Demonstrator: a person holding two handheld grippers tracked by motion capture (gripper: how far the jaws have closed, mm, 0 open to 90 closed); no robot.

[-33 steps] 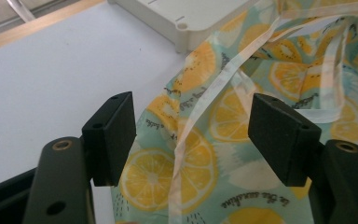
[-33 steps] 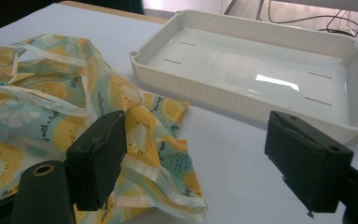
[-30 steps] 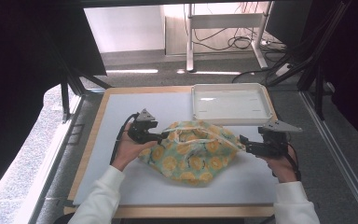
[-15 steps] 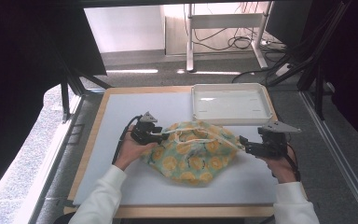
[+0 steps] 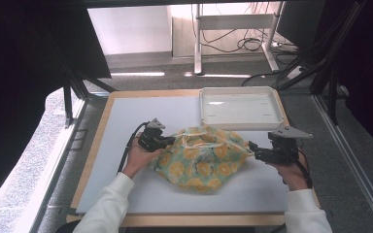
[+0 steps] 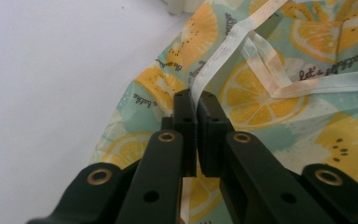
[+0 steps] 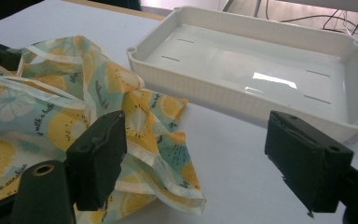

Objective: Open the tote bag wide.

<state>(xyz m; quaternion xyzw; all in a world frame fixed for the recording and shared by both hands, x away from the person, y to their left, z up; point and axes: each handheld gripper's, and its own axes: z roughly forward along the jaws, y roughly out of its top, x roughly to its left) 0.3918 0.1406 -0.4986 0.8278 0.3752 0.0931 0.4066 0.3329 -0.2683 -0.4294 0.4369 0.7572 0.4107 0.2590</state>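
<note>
From the high view I saw the lemon-print cloth lying crumpled near the front middle of the white board, just in front of the white tray. My left gripper was at the cloth's left edge, and my right gripper was at its right edge. In the left gripper view the jaws had just been closing, and now they stood almost together, pinching the white hem tape of the cloth, with the hem running up from between the pads. In the right gripper view the jaws stood wide apart; the cloth lay by the left jaw, and between the jaws I saw mostly bare board and the tray beyond, so this gripper held nothing. To do this step well, I judged that the right gripper should come down on a single hem edge and close firmly before any pulling, while the left keeps its pinch steady. How many layers the left pads caught was hidden behind the jaws, and the cloth's true shape was hard to make out because of its folds.
</note>
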